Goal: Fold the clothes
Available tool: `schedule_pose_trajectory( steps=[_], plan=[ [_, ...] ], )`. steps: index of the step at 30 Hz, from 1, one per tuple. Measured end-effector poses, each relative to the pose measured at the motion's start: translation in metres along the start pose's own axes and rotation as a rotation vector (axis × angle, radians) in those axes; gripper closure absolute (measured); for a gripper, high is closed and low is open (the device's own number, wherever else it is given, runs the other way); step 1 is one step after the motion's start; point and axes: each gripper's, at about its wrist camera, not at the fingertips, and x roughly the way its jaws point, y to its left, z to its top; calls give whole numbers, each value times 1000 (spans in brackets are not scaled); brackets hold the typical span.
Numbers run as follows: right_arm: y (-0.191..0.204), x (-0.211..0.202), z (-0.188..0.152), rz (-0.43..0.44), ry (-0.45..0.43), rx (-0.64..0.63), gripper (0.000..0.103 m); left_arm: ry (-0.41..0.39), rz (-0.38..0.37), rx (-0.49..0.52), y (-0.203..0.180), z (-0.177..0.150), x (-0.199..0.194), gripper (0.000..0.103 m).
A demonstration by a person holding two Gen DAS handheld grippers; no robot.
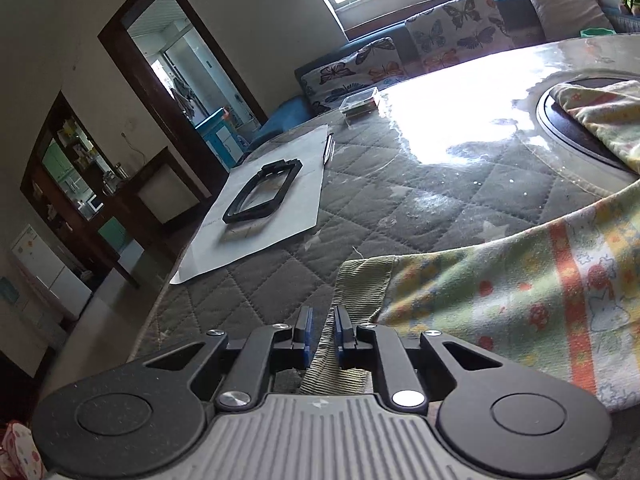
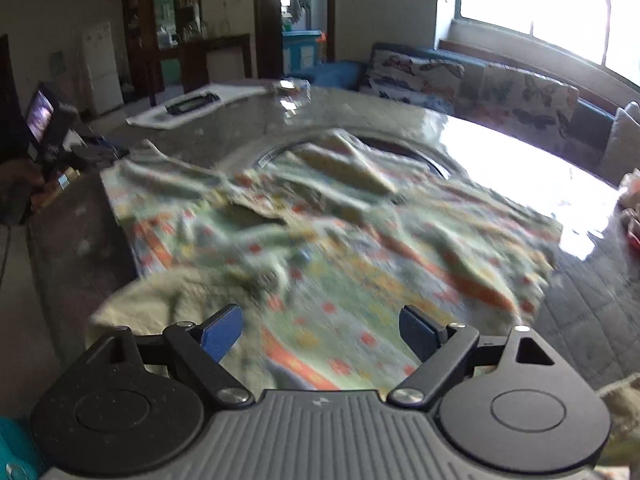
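Observation:
A child's garment (image 2: pixel 320 232) with a pale green, yellow and orange cartoon print lies spread and rumpled on the round table. In the left wrist view the garment (image 1: pixel 520 292) fills the lower right. My left gripper (image 1: pixel 322 330) has its blue pads nearly together, and the garment's ribbed green cuff (image 1: pixel 360 284) passes between them. My right gripper (image 2: pixel 322 330) is wide open just above the near part of the garment, with nothing between its pads. The left gripper also shows at the far left of the right wrist view (image 2: pixel 88 152). The right wrist view is blurred.
The table has a grey quilted cover (image 1: pixel 400 200) under glass, with a dark turntable (image 1: pixel 568 128) in the middle. A white sheet with a black frame (image 1: pixel 262 192), a pen (image 1: pixel 329 148) and a small clear box (image 1: pixel 359 105) lie at the far side. A sofa with butterfly cushions (image 1: pixel 452 28) stands behind.

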Motion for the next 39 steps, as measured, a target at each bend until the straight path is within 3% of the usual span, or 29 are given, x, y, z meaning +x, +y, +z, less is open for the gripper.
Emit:
schedule_pose_trajectory(
  steps=[4,7,11,14,19,22,23,26,33,36,39],
  plan=[
    [25,19,21,35,-56,-35,15,3,0,3,1,1,0,88],
    [36,39,30,50,-31,-46,19,4,1,9,0,1,-1,88],
    [52,50,15,21,44,-144,20,-5,-3,13,0,0,-1,88],
    [48,38,-1,20,58,-108,20,-12,-1,22,-1,-1,-1,88],
    [42,-2,-8,39,-18,-71,21,-7,-18,-36,9,5,-10,82],
    [46,-22,-15,40,-15,-95,36,-55,-45,-59,13,9,-35,81],
    [47,-26,-18,43,-3,-101,45,-74,-70,-62,12,11,-46,81],
    [53,-28,-27,43,29,-119,56,-139,-206,-73,0,18,-82,81],
    [69,-20,-43,12,49,-147,79,-272,-640,-17,-59,27,-152,81],
    [65,-24,-42,23,36,-99,98,-324,-768,59,-84,24,-175,79],
    [50,-30,-39,56,17,12,98,-371,-830,175,-109,15,-193,78]
  ],
)
